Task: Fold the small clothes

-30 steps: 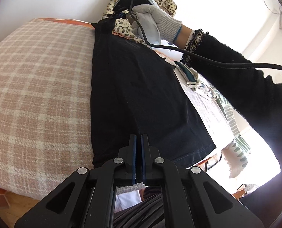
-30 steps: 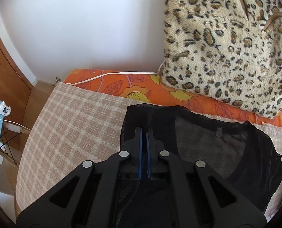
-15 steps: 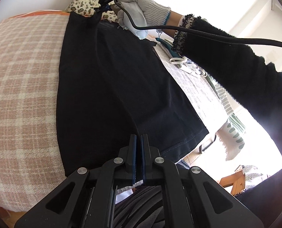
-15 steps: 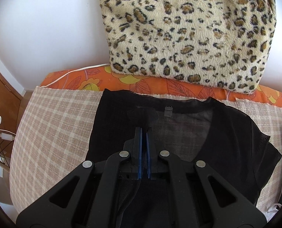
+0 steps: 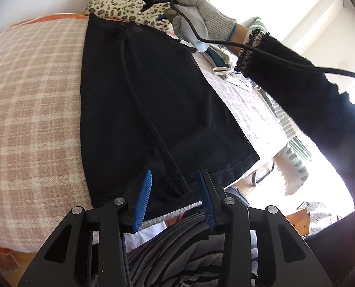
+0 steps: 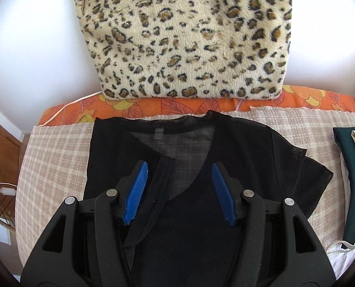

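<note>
One black top lies flat on the checked blanket, its neckline toward the far edge by the leopard cushion and its hem toward us. We have its left side turned in over the middle, so a long fold edge runs from collar to hem; the right sleeve is spread out to the right, which we judge is the side left to fold.

Both pairs of tongs have just been opening, and each now stands apart with nothing pinched. The left tongs hang over the near hem, where the fold edge ends, cloth showing between the blue pads but not pressed. The right tongs hover over the neckline end of the same fold. We read that as letting go at both ends, so the flap stays lying straight.

From the left view, the right hand, in a grey glove, carries its tool at the far end, a cable trailing back over the sleeve.

Further right on the bed a green garment and pale pieces wait, kept clear of the working patch. An orange flowered sheet shows beyond the blanket.
</note>
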Available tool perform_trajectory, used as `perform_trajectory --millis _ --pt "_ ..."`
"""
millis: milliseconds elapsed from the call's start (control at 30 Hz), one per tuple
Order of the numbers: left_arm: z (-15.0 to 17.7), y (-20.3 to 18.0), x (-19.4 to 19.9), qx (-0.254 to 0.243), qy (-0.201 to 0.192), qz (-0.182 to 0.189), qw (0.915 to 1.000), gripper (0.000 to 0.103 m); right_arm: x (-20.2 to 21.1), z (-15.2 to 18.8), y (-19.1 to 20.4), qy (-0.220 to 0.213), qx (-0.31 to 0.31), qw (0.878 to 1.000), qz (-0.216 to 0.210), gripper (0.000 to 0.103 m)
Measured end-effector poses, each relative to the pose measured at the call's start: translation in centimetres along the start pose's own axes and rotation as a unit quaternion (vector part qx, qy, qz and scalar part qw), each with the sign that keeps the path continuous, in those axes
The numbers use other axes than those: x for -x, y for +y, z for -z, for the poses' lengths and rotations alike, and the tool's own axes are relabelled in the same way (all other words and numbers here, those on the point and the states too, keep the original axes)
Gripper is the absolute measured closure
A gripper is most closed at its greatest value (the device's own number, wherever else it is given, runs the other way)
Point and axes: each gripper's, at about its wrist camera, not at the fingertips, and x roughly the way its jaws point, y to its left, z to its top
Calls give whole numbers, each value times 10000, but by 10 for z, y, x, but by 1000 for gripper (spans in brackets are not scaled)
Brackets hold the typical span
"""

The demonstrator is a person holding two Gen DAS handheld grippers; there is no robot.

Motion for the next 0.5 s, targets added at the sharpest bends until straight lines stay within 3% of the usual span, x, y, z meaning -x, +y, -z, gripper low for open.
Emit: perform_trajectory --millis 267,500 --pt "-22 -5 38 -164 -624 -444 9969 65 67 19 -43 -252 -162 9994 -149 43" --pt "-55 -34 67 -625 -1065 -709 9898 65 121 36 -87 -437 -250 9984 -257 42"
